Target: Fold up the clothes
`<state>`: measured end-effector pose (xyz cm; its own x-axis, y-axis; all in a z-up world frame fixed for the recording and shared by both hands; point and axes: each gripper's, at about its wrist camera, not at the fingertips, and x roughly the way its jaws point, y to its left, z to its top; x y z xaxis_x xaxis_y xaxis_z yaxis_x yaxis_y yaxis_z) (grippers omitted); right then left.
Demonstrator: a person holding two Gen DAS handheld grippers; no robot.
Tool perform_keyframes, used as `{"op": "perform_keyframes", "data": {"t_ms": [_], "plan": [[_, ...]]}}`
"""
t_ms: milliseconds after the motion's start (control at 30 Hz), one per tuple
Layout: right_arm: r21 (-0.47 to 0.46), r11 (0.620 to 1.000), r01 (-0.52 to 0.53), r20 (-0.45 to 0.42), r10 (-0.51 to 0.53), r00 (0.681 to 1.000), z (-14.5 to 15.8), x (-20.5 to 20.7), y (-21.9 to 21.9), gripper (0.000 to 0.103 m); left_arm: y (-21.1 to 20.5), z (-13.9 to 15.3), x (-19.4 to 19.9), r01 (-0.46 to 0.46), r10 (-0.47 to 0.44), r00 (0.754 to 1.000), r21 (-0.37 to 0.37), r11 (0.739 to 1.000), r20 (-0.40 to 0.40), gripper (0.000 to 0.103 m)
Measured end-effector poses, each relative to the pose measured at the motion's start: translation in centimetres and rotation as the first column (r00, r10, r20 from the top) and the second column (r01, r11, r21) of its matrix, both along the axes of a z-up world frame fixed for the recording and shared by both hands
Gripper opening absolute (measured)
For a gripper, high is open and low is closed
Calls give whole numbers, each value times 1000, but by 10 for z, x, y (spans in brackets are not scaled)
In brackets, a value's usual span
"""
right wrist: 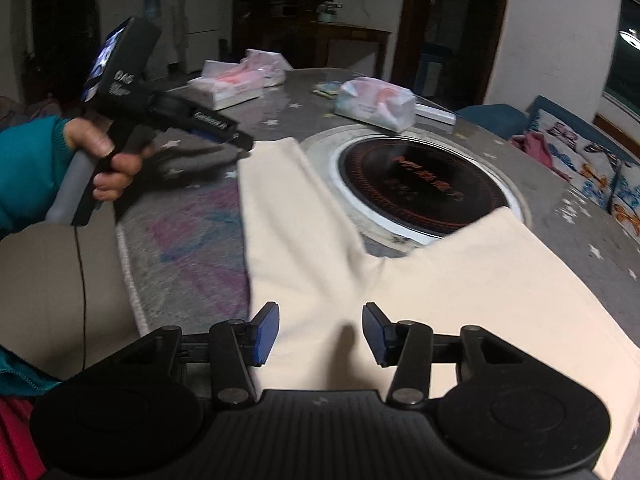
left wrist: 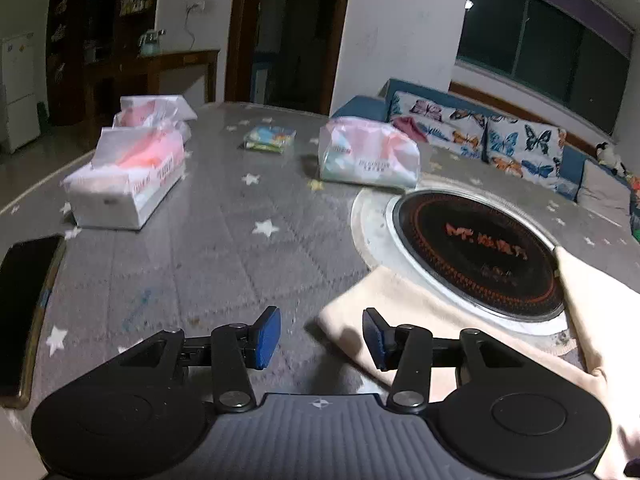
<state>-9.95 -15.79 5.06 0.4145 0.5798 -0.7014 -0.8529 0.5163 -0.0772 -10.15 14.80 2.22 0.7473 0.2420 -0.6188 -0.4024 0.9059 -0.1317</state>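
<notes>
Right gripper (right wrist: 320, 334) wide, empty — above cream shorts (right wrist: 400, 280) spread on table (right wrist: 180, 280). Left gripper (left wrist: 322, 338) wide at leg hem. Step: pre-grasp — next, pinch hem.

L gripper (left wrist: 322, 338) open, empty | cream garment (left wrist: 400, 304) just ahead-right

Tissue packs (left wrist: 128, 184) far side, w/ phone (left wrist: 28, 312)
</notes>
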Motion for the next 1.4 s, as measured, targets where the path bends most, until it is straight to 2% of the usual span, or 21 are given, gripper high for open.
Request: {"op": "perform_keyframes", "data": {"t_ms": [67, 233, 467, 633, 700, 833, 933, 1067, 1267, 1400], "plan": [[3, 1000, 27, 2, -27, 1000, 1, 3, -5, 53, -3, 1, -1, 3, -3, 1000, -7, 1000, -1, 52], [14, 994, 108, -8, -108, 994, 1, 9, -21, 54, -11, 3, -1, -2, 2, 1000, -9, 1000, -4, 63], [38, 985, 170, -23, -169, 985, -1, 9, -36, 54, -7, -3, -4, -69, 69, 998, -40, 997, -2, 61], [49, 981, 188, -31, -187, 982, -2, 9, -40, 54, -4, -5, -2, -74, 75, 997, -52, 996, 8, 60], [52, 980, 192, -32, -191, 981, -2, 9, -40, 54, -4, -5, -1, -68, 69, 998, -55, 996, 12, 51], [58, 978, 200, -33, -199, 979, -2, 9, -41, 54, -5, -6, 1, -57, 58, 998, -60, 997, 20, 45], [61, 976, 209, -34, -207, 978, -2, 9, -43, 54, -7, -7, 3, -55, 56, 998, -59, 997, 24, 34], [66, 971, 228, -38, -226, 973, -2, 9, -46, 54, -4, -9, 4, -51, 54, 998, -90, 995, 34, 9], [72, 963, 260, -48, -257, 965, -3, 11, -53, 54, -7, 3, 2, -28, 39, 995, -125, 992, 88, 6], [77, 959, 274, -48, -271, 961, -3, 12, -57, 54, -16, 19, 3, 5, 10, 991, -110, 994, 134, 6]]}}
